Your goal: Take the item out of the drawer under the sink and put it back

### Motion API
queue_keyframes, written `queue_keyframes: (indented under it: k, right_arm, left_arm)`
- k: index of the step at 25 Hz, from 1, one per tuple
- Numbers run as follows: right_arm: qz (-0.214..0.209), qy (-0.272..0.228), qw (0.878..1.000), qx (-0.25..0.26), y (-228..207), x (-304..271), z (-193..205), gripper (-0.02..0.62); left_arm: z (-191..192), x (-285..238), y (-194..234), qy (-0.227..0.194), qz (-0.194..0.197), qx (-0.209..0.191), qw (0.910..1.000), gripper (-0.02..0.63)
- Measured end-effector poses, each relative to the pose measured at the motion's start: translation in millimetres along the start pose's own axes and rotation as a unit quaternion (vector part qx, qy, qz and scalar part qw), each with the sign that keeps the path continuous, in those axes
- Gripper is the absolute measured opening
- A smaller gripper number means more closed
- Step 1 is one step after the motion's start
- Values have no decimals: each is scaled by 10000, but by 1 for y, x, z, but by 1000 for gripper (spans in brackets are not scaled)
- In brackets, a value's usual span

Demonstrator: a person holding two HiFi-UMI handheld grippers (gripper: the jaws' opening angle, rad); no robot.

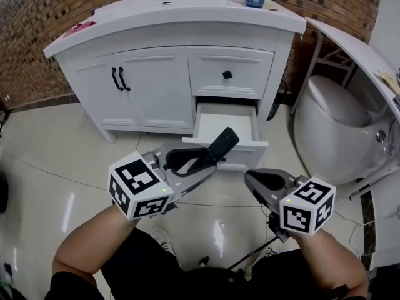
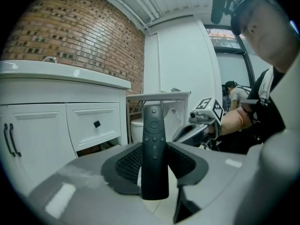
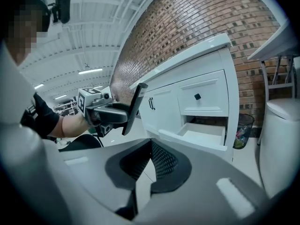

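Head view: black remote [image 1: 215,150] pinched by its lower half in the left gripper [image 1: 203,161] at frame centre, tip poking toward the upper right, over the front lip of the open drawer [image 1: 225,144]. No contact with the drawer, so out of it for now. Right gripper [image 1: 253,179] at lower right, jaws together, nothing in them. To put it back well: bring the tip down past the lip, lay the remote flat on the white drawer floor, and only then spread the jaws. Keep the right gripper ready for the drawer front.

Left gripper view: jaws set at a middling width on the remote [image 2: 154,149], pads against both edges, buttons facing the camera. Looks square and firm enough; no need to regrip. Lower end of the remote lost behind the gripper body.

Right gripper view: jaw tips touching, empty. Drawer [image 3: 206,135] at centre right, interior only partly visible. Back of the drawer hidden under the cabinet in every view, so anything else stored there impossible to tell.
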State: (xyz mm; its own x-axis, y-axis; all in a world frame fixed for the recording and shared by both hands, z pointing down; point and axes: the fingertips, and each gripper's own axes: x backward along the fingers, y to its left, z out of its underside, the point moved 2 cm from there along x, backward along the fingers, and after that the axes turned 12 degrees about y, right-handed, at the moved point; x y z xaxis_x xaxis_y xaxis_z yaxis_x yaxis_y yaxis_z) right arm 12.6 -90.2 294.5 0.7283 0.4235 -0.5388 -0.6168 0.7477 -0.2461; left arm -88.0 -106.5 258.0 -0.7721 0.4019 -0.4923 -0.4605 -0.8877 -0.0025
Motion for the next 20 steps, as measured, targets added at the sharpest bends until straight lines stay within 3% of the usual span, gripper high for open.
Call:
queue_keyframes:
  k: [11,16,20]
  right_arm:
    - [-75,-74,9999,74,8,5,-1,3]
    - [-127,-58,9999,-1,9,5,0,3]
    - [-158,-25,9999,10,9,5,4,3]
  left_arm:
    - [9,29,-11,-593,-234,534,9965,167]
    - [29,22,-10,-595,-65,1009,9931,167]
    - [33,15,-16,-523,108,1007,9935,167]
